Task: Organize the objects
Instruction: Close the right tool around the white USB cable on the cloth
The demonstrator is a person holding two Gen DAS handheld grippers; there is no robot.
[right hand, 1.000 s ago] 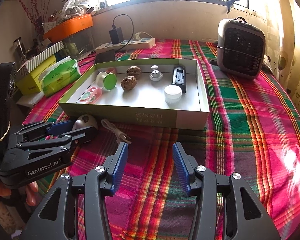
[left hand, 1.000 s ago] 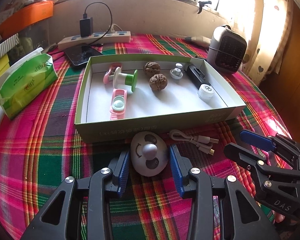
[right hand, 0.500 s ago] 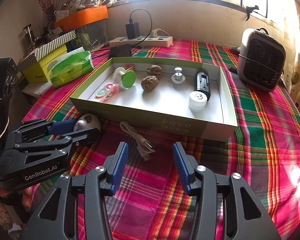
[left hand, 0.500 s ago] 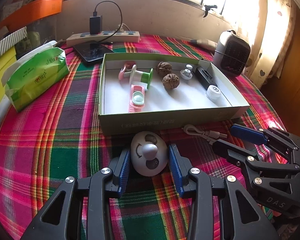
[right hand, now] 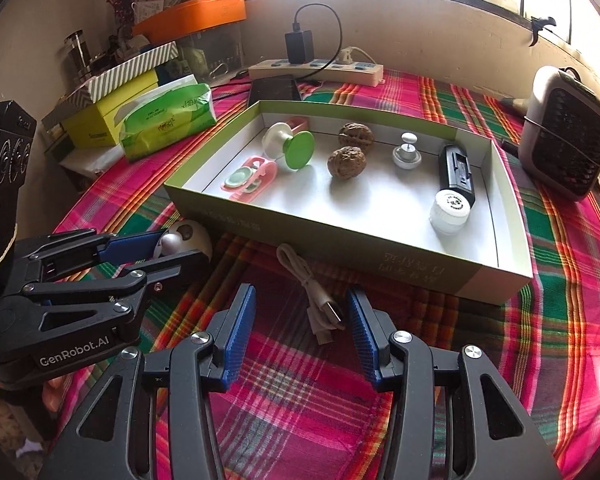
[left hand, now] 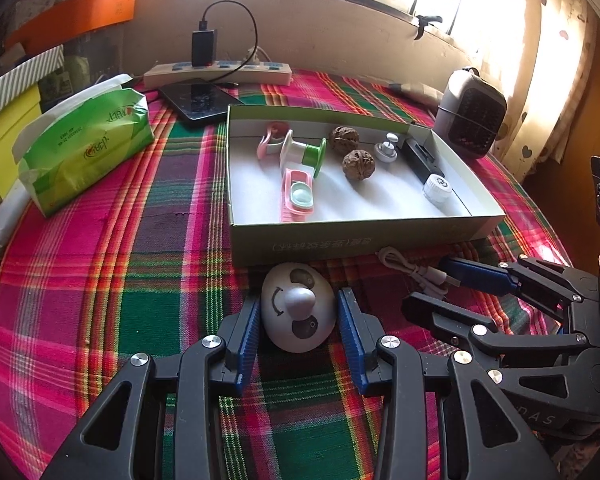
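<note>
Evidently the pick-up step is in hand: the left gripper [left hand: 298, 330] brackets the egg-shaped white toy [left hand: 298, 307], which lies on the plaid tablecloth [left hand: 112, 280] just before the near wall of the green box [left hand: 352, 242], pads close beside its flanks though contact cannot be confirmed. Beside it, the right gripper [right hand: 302, 330] stands wide and empty astride the coiled white USB cable [right hand: 312, 288]. Next, each must close, lift above the wall's edge and carry inward; bare floor lies near the box's front, between pink case [left hand: 297, 196] and white jar [left hand: 438, 191].
</note>
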